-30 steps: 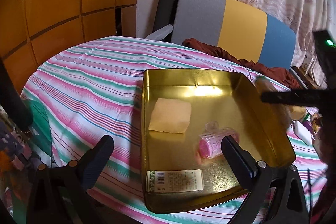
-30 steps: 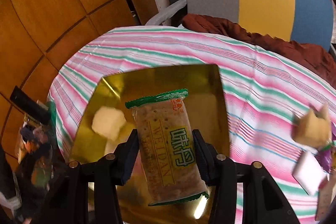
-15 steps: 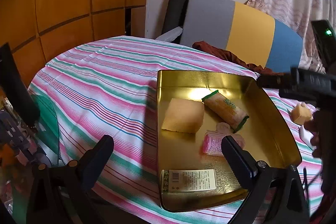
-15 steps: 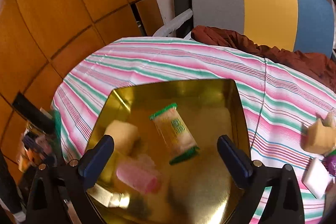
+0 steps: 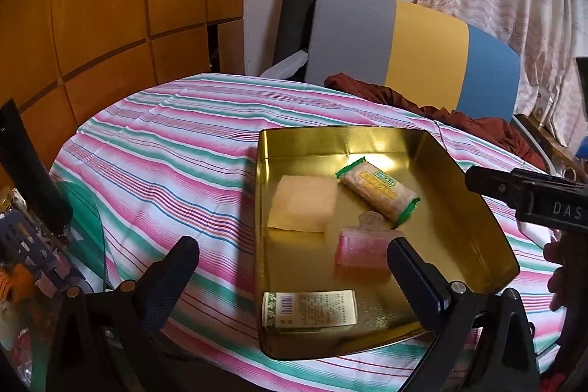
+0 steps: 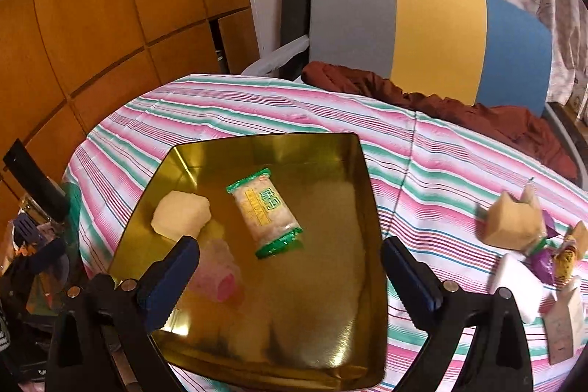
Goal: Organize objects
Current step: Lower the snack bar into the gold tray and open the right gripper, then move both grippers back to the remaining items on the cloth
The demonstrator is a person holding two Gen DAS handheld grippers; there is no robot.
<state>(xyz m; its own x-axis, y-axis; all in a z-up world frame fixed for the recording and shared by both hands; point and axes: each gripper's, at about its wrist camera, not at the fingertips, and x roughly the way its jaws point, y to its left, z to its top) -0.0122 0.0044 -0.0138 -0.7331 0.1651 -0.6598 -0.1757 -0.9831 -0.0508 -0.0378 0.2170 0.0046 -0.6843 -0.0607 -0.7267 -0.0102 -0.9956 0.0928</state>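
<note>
A gold metal tray (image 5: 474, 186) (image 6: 330, 348) sits on the striped tablecloth. In it lie a green-edged cracker packet (image 5: 378, 191) (image 6: 265, 212), a pale yellow block (image 5: 303, 204) (image 6: 180, 217), a pink wrapped item (image 5: 362, 248) (image 6: 219, 270) and a white labelled packet (image 5: 309, 311). My right gripper (image 6: 290, 278) hangs open above the tray's near side, nothing between its fingers; its body shows at the right edge of the left wrist view. My left gripper (image 5: 294, 276) is open over the tray's near left corner, empty.
To the right of the tray lies a cluster of loose items: a tan cat-shaped box (image 6: 512, 221), a purple wrapped sweet (image 6: 544, 261), white pieces (image 6: 516, 278). A grey-yellow-blue chair (image 6: 422, 28) with a dark red cloth (image 6: 441, 100) stands behind the table. Clutter crowds the left edge.
My right gripper opened and let the cracker packet drop into the tray, then drew back toward the near side. The left gripper's view shifted only slightly.
</note>
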